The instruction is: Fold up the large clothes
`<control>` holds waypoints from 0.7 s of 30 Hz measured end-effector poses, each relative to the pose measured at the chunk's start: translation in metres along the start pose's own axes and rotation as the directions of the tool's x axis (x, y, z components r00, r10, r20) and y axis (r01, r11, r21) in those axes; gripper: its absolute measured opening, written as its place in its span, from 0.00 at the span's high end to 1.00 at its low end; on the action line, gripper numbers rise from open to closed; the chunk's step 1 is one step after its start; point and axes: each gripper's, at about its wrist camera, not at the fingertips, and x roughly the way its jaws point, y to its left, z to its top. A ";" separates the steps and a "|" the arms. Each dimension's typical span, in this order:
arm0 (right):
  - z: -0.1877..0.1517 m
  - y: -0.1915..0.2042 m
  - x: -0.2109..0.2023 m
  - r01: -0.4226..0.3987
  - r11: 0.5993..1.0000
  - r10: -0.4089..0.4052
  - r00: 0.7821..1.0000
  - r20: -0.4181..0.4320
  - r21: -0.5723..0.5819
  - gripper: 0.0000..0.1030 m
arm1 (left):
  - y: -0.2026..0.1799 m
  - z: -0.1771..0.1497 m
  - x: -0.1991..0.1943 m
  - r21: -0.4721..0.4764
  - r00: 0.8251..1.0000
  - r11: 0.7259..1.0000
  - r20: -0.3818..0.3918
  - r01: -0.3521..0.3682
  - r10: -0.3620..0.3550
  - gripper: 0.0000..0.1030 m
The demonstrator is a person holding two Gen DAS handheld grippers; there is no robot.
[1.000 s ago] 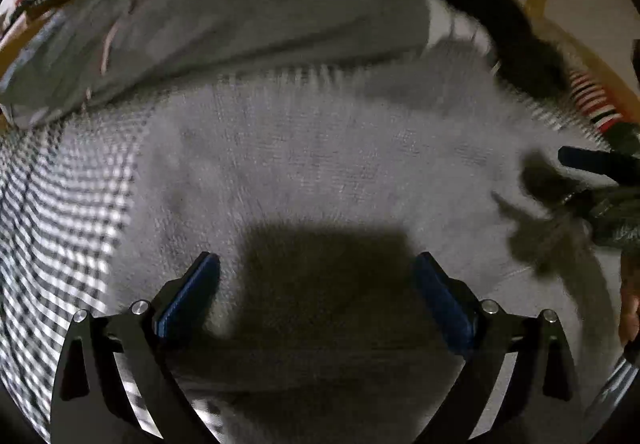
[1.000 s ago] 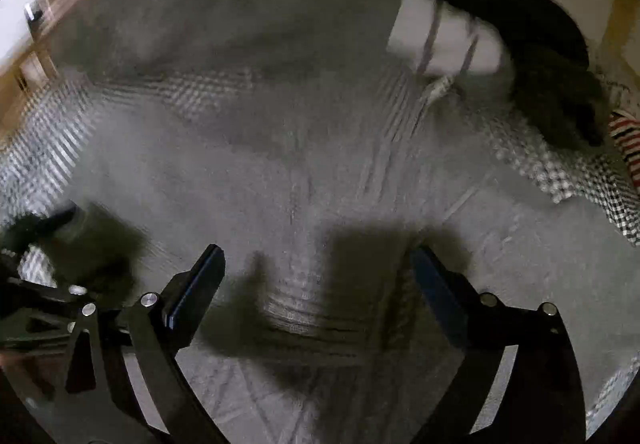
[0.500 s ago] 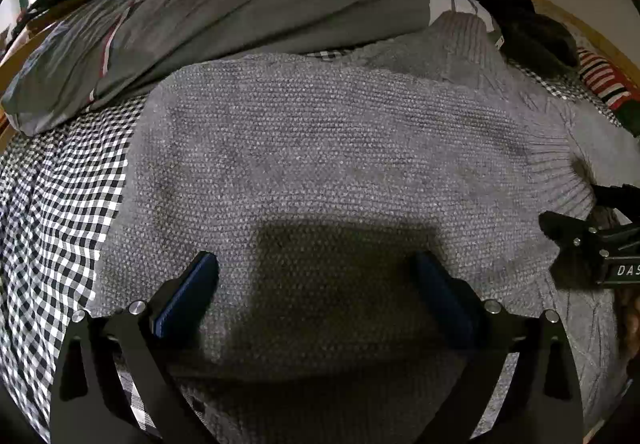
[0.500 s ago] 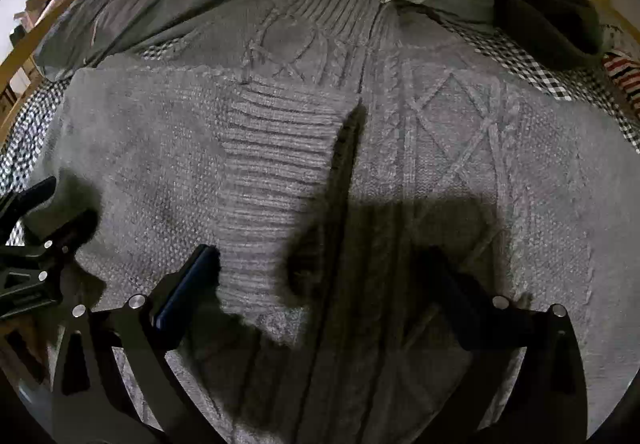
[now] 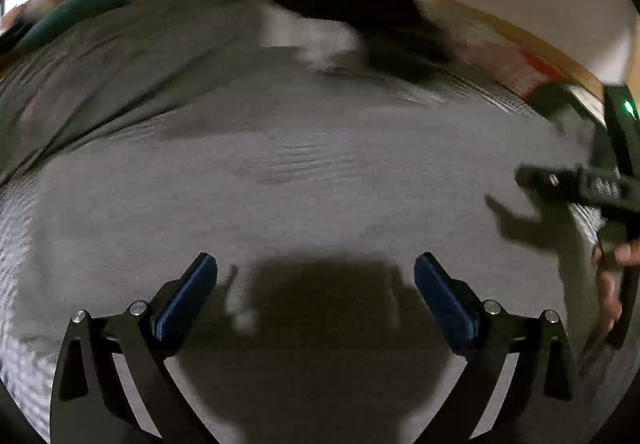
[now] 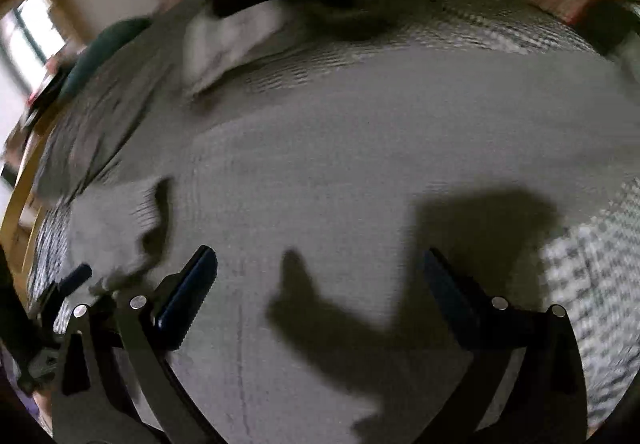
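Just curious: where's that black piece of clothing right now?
The black garment lies at the far end of the bed, beyond the grey sweater, top centre in both views.

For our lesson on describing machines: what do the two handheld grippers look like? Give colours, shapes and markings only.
The left gripper and right gripper look alike: black angular linkage arms with silver round bolts, ending in flat, ribbed dark blue finger pads. Seen from the left camera, the right gripper's black body carries blurred white lettering and a small green light.
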 end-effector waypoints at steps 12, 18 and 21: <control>0.002 -0.161 -0.067 0.030 0.985 -0.040 0.998 0.058 0.168 0.03 | -0.170 0.036 0.053 0.209 0.992 0.970 -0.026 0.128 -0.125 0.06; 0.004 -0.208 -0.079 0.009 0.967 -0.039 0.993 0.112 0.256 0.03 | -0.241 0.060 0.069 0.300 0.981 0.936 -0.008 0.185 -0.191 0.06; 0.008 -0.238 -0.089 -0.007 0.955 -0.034 0.991 0.131 0.297 0.03 | -0.270 0.063 0.078 0.359 0.976 0.911 -0.006 0.204 -0.216 0.06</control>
